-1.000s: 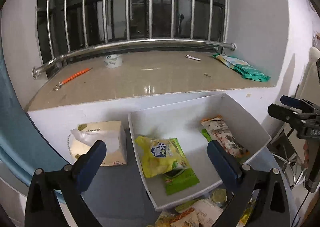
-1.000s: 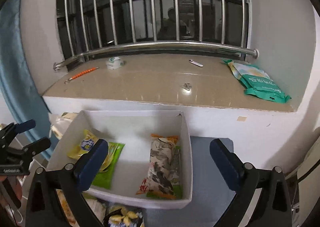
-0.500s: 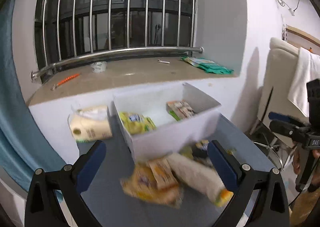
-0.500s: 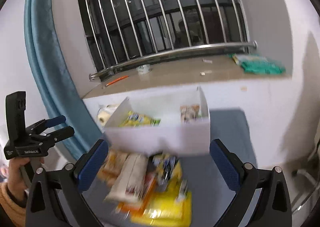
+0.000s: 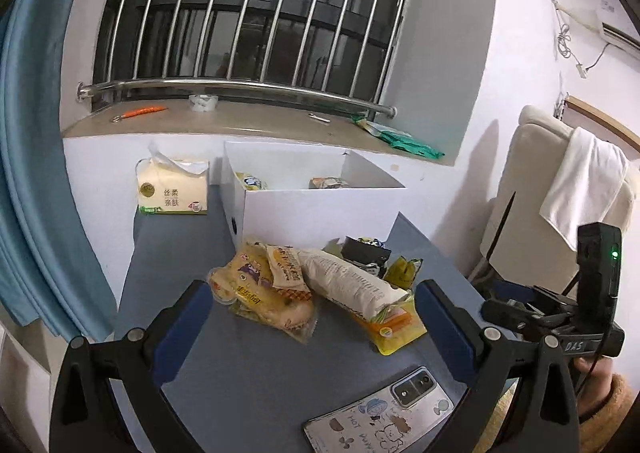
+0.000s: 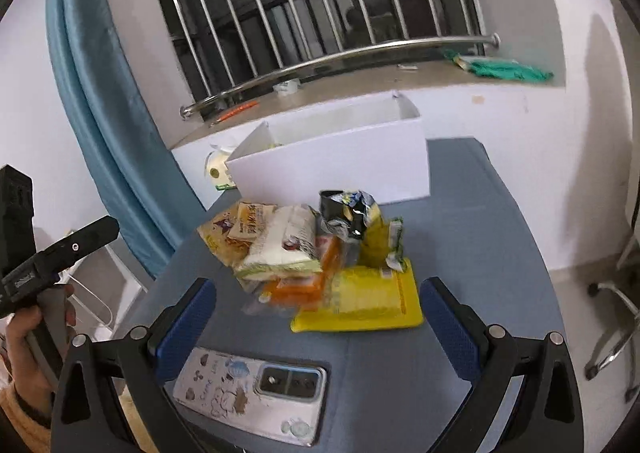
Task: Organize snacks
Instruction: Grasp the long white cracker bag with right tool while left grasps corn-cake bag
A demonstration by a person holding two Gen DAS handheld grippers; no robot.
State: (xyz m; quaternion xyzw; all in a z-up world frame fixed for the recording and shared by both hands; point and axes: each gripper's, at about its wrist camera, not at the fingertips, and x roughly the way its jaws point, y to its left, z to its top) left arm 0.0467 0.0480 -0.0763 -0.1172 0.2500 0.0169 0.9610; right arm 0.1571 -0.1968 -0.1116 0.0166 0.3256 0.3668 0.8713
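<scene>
Before the white box [image 5: 320, 209], both hand-held grippers (jaws apart, empty) have drawn back above the snack pile [image 5: 316, 285]

Left wrist view: looks forward and down between its own two fingers, from the near left of the snack pile [image 5: 316, 289], facing the white box [image 5: 316, 213] and barred window [image 5: 248, 29].
Right wrist view: same forward-down aim, from the near right of the snack pile [image 6: 312, 253], set close above it.
Shared field: snack pile, white box, phone [image 5: 380, 409] [image 6: 252, 389], window.
Cross-view: each camera catches the other gripper at its frame edge.
</scene>
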